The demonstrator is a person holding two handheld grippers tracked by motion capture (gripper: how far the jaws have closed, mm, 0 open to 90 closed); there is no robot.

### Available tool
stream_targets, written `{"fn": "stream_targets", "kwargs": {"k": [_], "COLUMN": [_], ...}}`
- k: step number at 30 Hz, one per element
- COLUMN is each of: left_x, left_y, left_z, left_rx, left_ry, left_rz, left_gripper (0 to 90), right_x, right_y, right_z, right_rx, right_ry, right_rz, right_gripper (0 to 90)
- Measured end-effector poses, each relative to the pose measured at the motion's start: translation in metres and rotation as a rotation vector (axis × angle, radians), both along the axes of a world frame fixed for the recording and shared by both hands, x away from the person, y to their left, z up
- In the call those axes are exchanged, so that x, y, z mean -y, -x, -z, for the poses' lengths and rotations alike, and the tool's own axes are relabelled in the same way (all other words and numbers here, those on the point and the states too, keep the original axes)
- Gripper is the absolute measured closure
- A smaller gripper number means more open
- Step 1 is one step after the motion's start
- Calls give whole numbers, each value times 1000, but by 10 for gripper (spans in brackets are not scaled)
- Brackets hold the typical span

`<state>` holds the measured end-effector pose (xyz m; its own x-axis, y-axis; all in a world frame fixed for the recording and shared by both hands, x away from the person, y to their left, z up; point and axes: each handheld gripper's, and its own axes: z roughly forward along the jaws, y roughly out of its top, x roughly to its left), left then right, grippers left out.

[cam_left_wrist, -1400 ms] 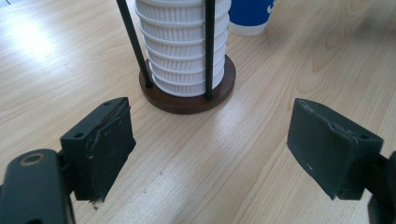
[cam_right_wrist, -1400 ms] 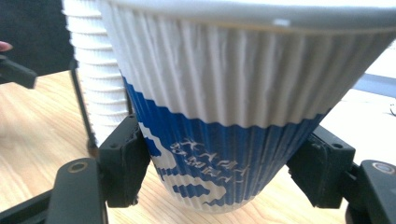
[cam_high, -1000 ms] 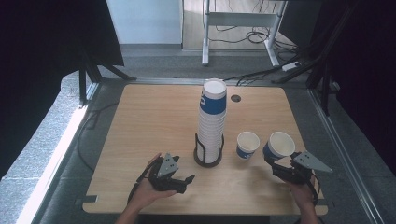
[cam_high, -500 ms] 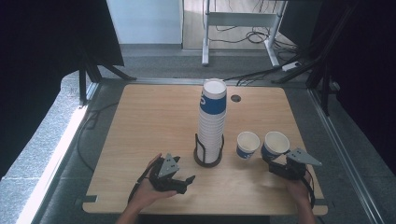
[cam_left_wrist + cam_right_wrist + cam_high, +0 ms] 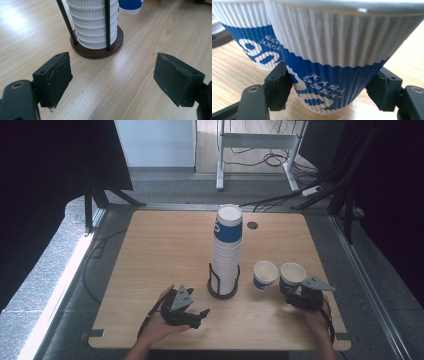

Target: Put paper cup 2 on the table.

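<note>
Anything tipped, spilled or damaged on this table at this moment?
Nothing stands out. Both loose cups, and, stand upright, and the stack of cups sits straight in its holder. The right gripper has one cup between its jaws.

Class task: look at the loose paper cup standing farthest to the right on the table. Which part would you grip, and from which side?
Grip the right-hand paper cup low on its ribbed blue band, coming level from the table's near edge. It stands upright and tapers downward, so the base fits the jaws best. The second cup stands close on its left, leaving little room there. The right gripper already straddles the base that way.
</note>
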<state>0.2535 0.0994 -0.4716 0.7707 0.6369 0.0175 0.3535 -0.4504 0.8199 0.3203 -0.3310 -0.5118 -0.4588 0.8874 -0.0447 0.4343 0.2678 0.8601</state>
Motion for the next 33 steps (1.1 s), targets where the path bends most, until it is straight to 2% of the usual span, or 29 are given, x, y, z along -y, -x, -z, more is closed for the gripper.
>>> {"fn": "stream_targets", "kwargs": {"k": [8, 13, 16, 21, 22, 24, 26, 29, 33], "left_x": [1, 1, 1, 2, 2, 2, 2, 2, 0], "left_y": [0, 0, 0, 1, 1, 1, 1, 1, 1], "left_z": [0, 0, 1, 1, 1, 1, 1, 1, 0], "left_rx": [1, 1, 0, 2, 3, 2, 3, 7, 11], "left_ry": [-6, -7, -11, -17, -16, -16, -16, -21, -14], "left_rz": [3, 5, 7, 9, 9, 10, 10, 10, 6], "left_gripper": [149, 150, 150, 150, 150, 150, 149, 149, 149], "right_x": [-5, -4, -4, -5, -5, -5, -4, -1, 7], "right_y": [-5, -6, -9, -8, -8, -8, -7, -3, 8], "right_z": [1, 2, 2, 2, 2, 2, 2, 0, -10], "right_rx": [-50, -60, -98, -97, -95, -97, -104, -88, -44], "right_ry": [46, 43, 50, 50, 50, 55, 37, 16, -45], "right_rz": [20, 23, 26, 27, 30, 39, 44, 55, 74], "right_gripper": [276, 275, 271, 265, 257, 146, 126, 104, 100]}}
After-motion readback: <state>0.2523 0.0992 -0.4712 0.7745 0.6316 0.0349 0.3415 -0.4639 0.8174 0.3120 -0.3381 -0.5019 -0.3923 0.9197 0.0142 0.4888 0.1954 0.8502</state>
